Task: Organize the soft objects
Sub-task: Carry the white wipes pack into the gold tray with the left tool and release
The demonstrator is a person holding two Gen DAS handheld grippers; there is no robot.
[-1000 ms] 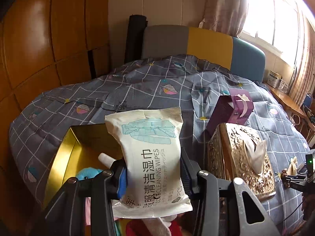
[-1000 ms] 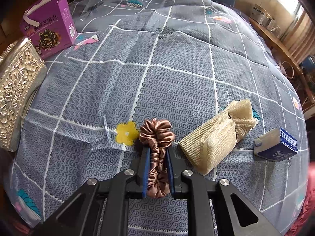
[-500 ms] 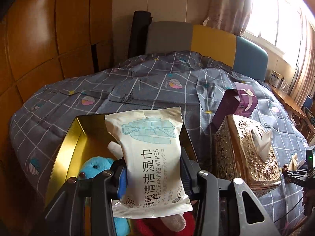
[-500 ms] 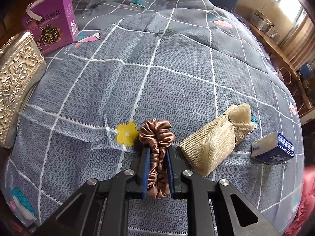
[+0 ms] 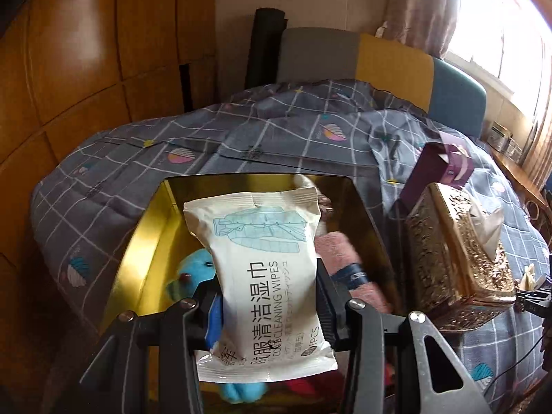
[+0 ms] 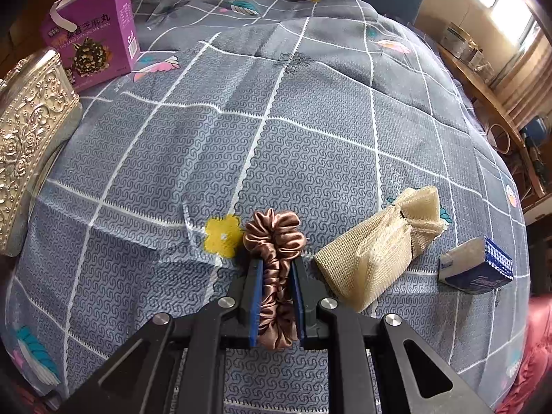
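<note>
Gripping hard on both sides here! The left tool [image 5: 267,296] is clamped about halfway shut on a white wipes pack [image 5: 262,269], held upright above a gold bin [image 5: 145,227] on the bed [image 5: 103,186]. Down in that bin sit a blue plush [image 5: 193,272] and a pink towel [image 5: 336,252], both partly hidden behind the pack. Just right of the bin stands an ornate gold tissue box [image 5: 455,252], a tissue poking from its top, and beyond it a purple box [image 5: 438,172].

Over on the right, the right tool [image 6: 276,296] is pinched nearly shut on a brown satin scrunchie [image 6: 276,241], its blue pads [image 6: 257,296] squeezing the loop flat, the ruffled end bulging out ahead over the quilt [image 6: 310,120]. Just right of it lies a beige mesh pouch [image 6: 379,238], and further right a small blue-and-white tissue packet [image 6: 476,265], apart from the pouch. At far left stands the tissue box [image 6: 24,145], the purple box [image 6: 93,41] behind it.

Writing now: the pack reads "CLEANING WIPES" beside large Chinese characters, with a pale blue jacket drawing on top. The purple box carries Chinese print and a small line ending "MA WAN"; the packet's lettering is too small to read.
</note>
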